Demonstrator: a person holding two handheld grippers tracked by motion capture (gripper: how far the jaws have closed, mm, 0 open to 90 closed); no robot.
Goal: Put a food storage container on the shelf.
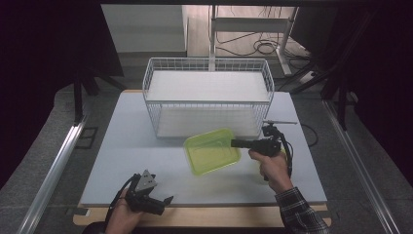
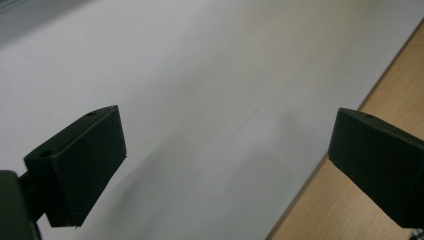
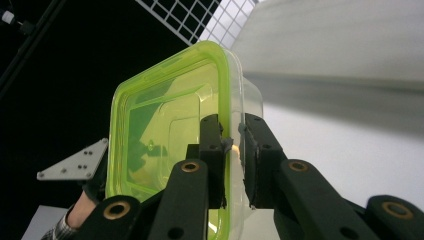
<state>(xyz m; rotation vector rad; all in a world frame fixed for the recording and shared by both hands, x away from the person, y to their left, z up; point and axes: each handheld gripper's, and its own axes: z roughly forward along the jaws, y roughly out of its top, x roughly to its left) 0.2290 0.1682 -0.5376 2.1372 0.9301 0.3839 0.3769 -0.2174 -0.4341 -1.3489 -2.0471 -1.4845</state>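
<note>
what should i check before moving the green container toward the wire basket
1. Grip: right tongs shut on the rim of the green container, one pad inside, one outside. Ok.
2. Container lifted: it hangs tilted over the table; whether it is fully off the surface, cannot tell.
3. Contents: nothing shows inside the container. Ok.
4. Path: the wire basket stands just behind the container, nothing between them. Ok.
5. Basket space: its top shelf looks bare. Ok.
6. Left tongs: open, at the near table edge, off to the side of the path. Ok.
</note>
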